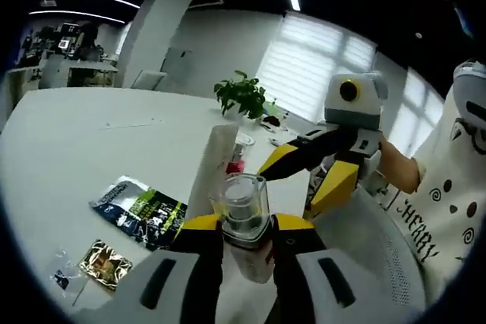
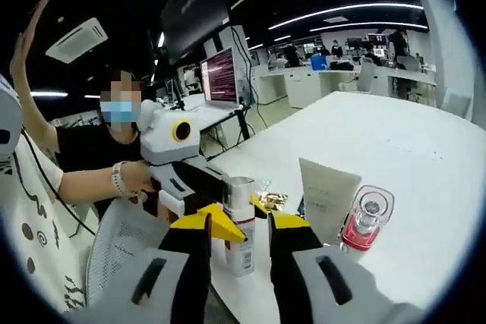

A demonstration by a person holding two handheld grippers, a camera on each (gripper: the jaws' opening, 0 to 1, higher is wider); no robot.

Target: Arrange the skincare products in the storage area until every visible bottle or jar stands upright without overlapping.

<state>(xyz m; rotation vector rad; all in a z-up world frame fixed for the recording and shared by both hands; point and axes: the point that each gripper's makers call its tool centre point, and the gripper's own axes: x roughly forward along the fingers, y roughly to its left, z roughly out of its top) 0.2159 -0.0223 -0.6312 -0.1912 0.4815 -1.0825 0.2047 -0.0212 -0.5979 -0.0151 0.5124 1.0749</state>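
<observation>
White table [image 2: 425, 157]: left gripper [image 1: 244, 227] clamps one clear-capped bottle [image 1: 244, 210]; right gripper [image 2: 239, 227] parted, empty, beside one tube [image 2: 328, 195]

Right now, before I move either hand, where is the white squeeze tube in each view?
Left gripper view: the white tube stands near centre, just behind the clear-capped bottle that sits between the left gripper jaws.
Right gripper view: the white tube stands right of centre on the table.
Shared landmark: the red bottle stands close beside the tube in both views.
</observation>
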